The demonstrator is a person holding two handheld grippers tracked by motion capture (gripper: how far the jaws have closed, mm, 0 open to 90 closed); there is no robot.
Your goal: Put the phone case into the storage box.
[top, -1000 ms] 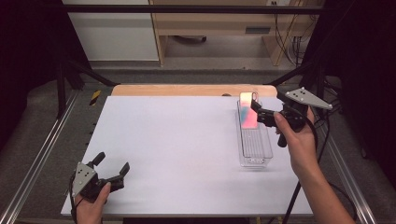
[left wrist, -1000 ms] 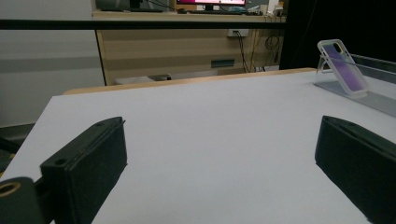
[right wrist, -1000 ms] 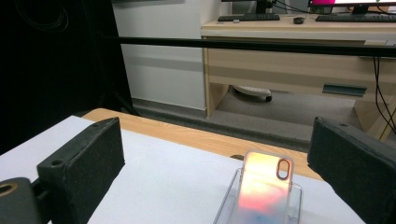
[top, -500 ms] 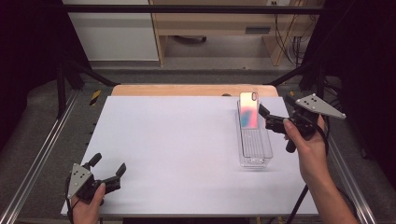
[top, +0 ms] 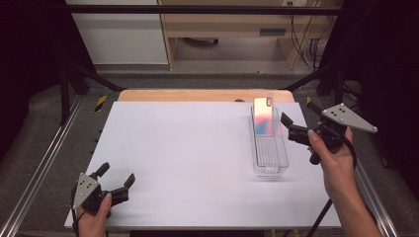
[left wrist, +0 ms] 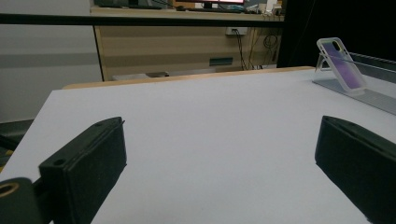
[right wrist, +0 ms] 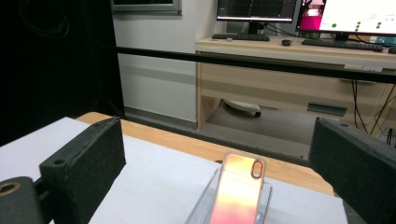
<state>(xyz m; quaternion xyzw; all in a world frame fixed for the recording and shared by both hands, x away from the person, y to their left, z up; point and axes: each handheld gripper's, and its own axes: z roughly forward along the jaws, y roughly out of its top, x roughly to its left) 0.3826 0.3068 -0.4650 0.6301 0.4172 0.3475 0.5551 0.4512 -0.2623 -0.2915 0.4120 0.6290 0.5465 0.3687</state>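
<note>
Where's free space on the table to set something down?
Most of the white table is bare: everything between the left tool at the near left corner and the clear tray on the right. The crowded part is the right edge, where the tray, with a phone case propped at its far end, sits beside the right tool.

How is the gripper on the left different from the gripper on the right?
The left gripper rests low at the near corner of the white table; the right gripper is raised beside the clear tray. The left gripper has nothing nearby; the right gripper is close to the phone case leaning in that tray. Both have open, empty jaws.
</note>
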